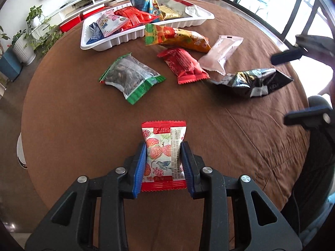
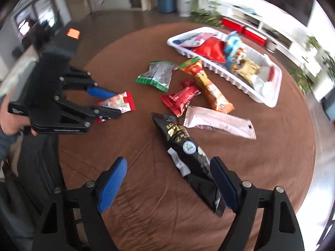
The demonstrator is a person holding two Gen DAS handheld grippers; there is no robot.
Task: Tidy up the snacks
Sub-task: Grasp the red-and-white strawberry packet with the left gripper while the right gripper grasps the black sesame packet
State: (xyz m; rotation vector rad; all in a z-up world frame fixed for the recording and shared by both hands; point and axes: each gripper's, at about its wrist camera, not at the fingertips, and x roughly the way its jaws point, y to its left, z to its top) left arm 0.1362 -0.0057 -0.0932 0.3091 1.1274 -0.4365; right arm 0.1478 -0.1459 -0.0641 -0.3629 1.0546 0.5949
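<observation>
1. Left gripper clamped on a red-and-white fruit-print packet, blue pads pressed against both its sides, packet lying flat on the brown tablecloth.
2. Right gripper spread wide over a black snack bag; right-hand pad at the bag's near end, left-hand pad well clear of it, contact impossible to tell through the blur.
3. Beyond the black bag, loose on the cloth: pale pink wrapper, red packet, long orange packet, green-edged seed packet.
4. At the far side of the round table, a white ribbed tray already loaded with red, blue, gold and white packets, the orange packet's end just beside its wall.
5. Past the table: a low white shelf unit with red bins, potted plants on a dark floor, bright glazed doors at right.
6. Seen from the right wrist, a hand gripping the left tool's handle at frame edge.
</observation>
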